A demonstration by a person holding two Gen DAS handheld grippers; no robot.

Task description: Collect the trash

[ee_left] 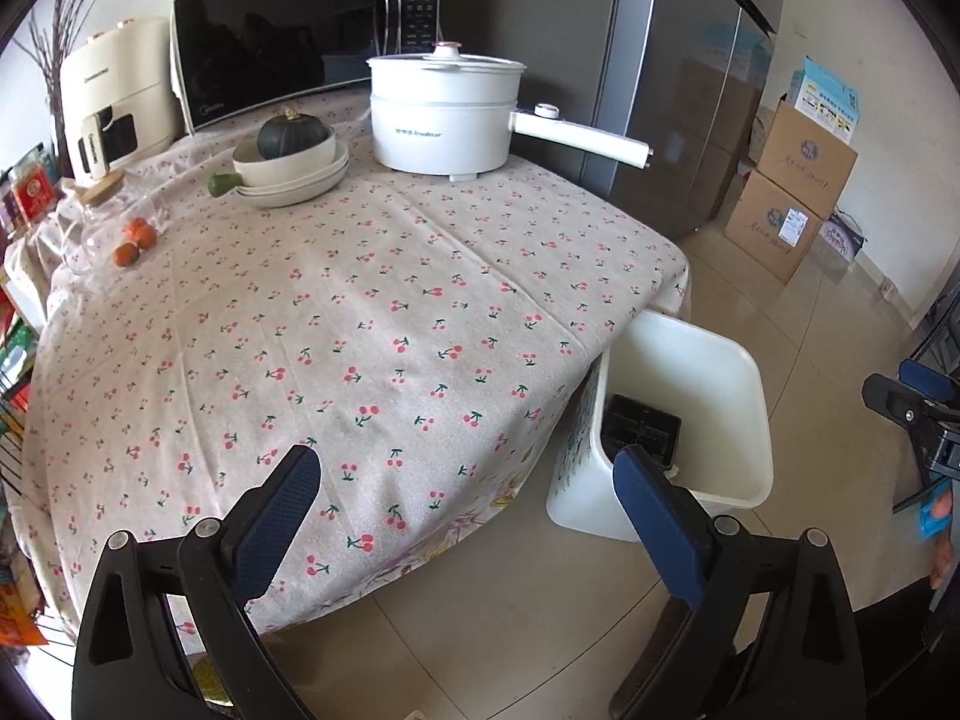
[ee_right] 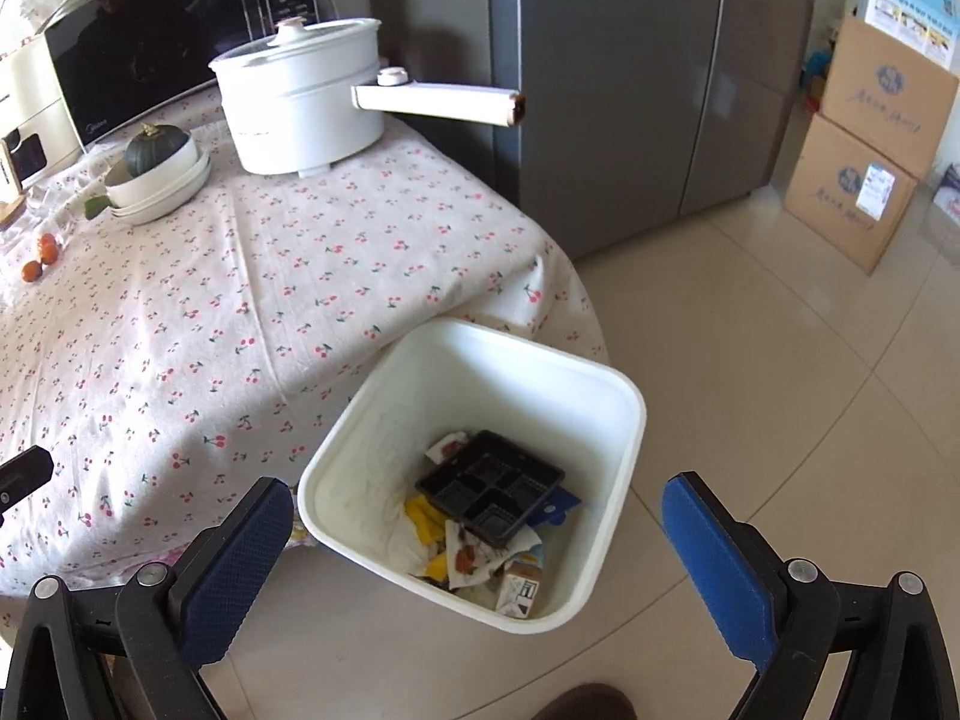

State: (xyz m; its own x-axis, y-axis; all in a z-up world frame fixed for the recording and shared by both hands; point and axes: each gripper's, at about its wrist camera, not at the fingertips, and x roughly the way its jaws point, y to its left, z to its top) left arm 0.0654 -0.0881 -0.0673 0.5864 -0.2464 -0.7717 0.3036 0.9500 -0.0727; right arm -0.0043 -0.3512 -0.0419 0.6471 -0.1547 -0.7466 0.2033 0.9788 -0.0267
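Both tongs spread, empty; right tongs view shows bin wrappers under tray; left tongs view only tray.

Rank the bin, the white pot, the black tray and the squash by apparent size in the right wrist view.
1. bin, though it is nearest the camera
2. white pot
3. black tray
4. squash

Tray versus squash is unsure, since they sit at different distances.

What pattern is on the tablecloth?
The tablecloth is pale, printed all over with small red cherries on green stems; the left wrist view shows it best.
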